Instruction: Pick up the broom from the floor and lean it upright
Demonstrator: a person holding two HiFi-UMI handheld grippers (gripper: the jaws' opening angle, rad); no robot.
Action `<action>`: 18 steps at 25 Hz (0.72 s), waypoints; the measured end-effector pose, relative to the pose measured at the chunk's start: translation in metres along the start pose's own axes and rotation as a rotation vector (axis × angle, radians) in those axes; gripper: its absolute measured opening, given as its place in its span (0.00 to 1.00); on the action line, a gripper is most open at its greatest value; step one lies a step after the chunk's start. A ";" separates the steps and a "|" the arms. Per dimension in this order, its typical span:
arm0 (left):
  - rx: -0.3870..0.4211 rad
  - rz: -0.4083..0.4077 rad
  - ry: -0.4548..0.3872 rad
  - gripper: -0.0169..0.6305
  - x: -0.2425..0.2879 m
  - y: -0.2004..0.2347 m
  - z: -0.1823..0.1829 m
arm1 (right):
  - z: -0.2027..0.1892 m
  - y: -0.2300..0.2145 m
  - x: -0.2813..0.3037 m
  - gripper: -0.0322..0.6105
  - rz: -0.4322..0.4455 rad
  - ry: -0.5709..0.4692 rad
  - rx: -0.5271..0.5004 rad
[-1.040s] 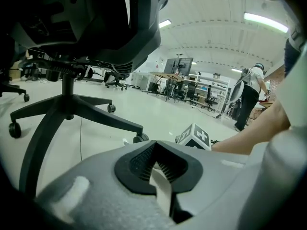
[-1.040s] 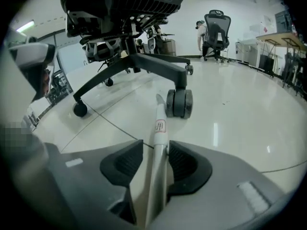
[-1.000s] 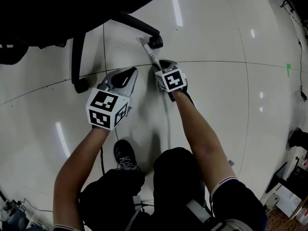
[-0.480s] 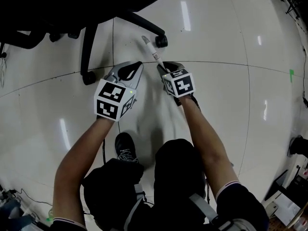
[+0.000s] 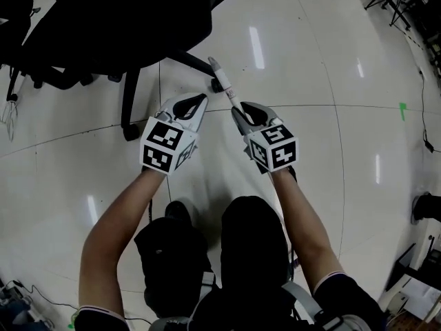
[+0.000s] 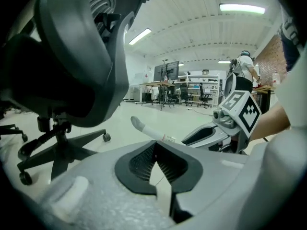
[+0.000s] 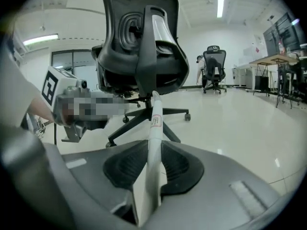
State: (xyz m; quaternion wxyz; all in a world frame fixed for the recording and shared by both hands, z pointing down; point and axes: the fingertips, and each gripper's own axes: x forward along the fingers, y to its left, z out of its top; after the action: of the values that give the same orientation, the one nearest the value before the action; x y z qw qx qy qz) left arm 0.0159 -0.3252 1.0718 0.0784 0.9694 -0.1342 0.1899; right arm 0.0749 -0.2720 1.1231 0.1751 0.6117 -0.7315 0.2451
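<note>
The broom's white handle (image 5: 227, 88) with its grey tip (image 5: 214, 63) sticks out ahead of my right gripper (image 5: 239, 109), which is shut on it. In the right gripper view the handle (image 7: 153, 128) runs up between the pads of the right gripper (image 7: 154, 147) toward the chair. The broom head is hidden under my arm and body. My left gripper (image 5: 200, 101) hovers just left of the handle, apart from it. In the left gripper view the left gripper's (image 6: 156, 145) tips meet with nothing between them, and the handle (image 6: 148, 131) and right gripper (image 6: 199, 134) show beyond.
A black office chair (image 5: 124, 19) stands right ahead, its star base (image 5: 129, 105) and castors close to the handle tip; it fills the right gripper view (image 7: 144, 47). My legs and a shoe (image 5: 176, 212) are below. Glossy floor (image 5: 331, 61) spreads to the right, with desks far off.
Both grippers have risen toward the camera. The right one has lifted the handle's end off the floor, so its tip now stands up by the chair base.
</note>
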 end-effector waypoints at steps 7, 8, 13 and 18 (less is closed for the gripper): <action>0.037 -0.046 -0.097 0.03 -0.009 -0.019 0.091 | 0.080 -0.009 -0.084 0.19 -0.065 -0.146 -0.002; 0.042 -0.050 -0.098 0.03 -0.011 -0.024 0.104 | 0.093 -0.008 -0.097 0.19 -0.072 -0.159 -0.007; 0.083 -0.082 -0.129 0.03 -0.027 -0.061 0.188 | 0.160 -0.008 -0.176 0.19 -0.100 -0.231 -0.022; 0.130 -0.116 -0.135 0.03 -0.059 -0.098 0.263 | 0.225 0.001 -0.248 0.19 -0.116 -0.275 -0.040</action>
State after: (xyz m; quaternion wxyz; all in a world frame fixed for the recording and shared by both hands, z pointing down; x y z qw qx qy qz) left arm 0.0831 -0.2717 0.7985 0.0171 0.9892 -0.0701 0.1275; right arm 0.1309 -0.2005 0.8006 0.0993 0.6770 -0.7169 0.1338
